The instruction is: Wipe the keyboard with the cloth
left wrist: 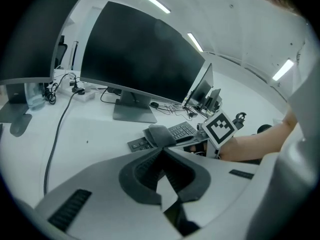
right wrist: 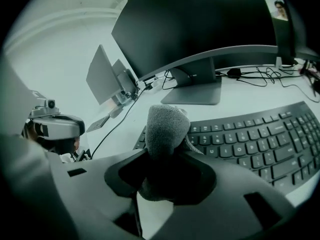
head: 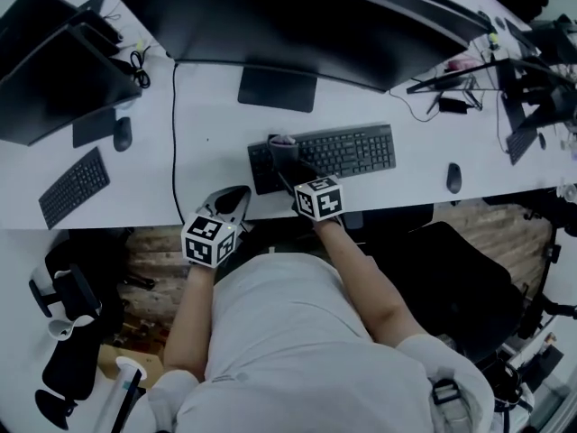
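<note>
A black keyboard [head: 334, 153] lies on the white desk [head: 212, 106] in front of the curved monitor [head: 306, 21]. My right gripper [head: 287, 165] is shut on a grey cloth [right wrist: 165, 131], which bulges out of the jaws over the keyboard's [right wrist: 255, 141] left end. The cloth [head: 283, 146] shows as a dark lump there in the head view. My left gripper [head: 233, 204] hangs at the desk's front edge, left of the keyboard, jaws closed with nothing between them. In the left gripper view the cloth [left wrist: 161, 134] and keyboard [left wrist: 175, 133] lie ahead to the right.
A second small keyboard [head: 74, 186] and a mouse [head: 122, 133] lie at the left, beside a second monitor [head: 50, 61]. Another mouse [head: 453, 178] sits right of the main keyboard. A black cable [head: 173, 142] runs down the desk. The monitor stand [head: 278, 88] is behind the keyboard.
</note>
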`<state>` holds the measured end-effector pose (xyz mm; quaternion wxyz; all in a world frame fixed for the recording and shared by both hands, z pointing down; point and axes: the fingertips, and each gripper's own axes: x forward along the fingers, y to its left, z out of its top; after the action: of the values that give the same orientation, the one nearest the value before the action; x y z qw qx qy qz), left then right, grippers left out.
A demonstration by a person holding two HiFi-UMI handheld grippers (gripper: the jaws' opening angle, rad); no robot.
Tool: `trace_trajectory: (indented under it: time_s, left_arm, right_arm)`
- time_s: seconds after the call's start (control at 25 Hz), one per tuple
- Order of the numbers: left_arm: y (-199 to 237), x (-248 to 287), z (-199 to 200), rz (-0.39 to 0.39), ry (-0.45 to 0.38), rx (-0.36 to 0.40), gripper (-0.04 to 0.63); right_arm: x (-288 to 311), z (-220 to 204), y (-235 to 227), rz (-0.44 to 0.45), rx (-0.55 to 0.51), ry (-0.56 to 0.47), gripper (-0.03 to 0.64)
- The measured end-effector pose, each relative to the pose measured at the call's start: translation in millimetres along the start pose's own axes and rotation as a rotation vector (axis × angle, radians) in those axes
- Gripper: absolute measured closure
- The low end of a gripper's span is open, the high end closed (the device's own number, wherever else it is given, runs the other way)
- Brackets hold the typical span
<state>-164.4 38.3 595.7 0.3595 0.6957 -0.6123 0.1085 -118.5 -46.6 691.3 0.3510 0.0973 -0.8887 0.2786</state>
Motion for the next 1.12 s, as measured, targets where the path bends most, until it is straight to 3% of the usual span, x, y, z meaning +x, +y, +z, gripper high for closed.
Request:
trace_trajectory:
  time_s: [0.72, 1.12]
  left_arm:
    - [-35.8, 59.1, 32.0, -0.158, 0.111, 0.158, 0.594]
    - [-63.1, 99.0, 45.8, -0.312, 0.198, 0.257, 0.594]
  right_arm:
    - [-75.8, 2.1, -128.7, -0.231, 0.236, -0.163, 0.471]
    - [-124.8, 8.2, -202.9, -0.363, 0.379, -0.26, 0.471]
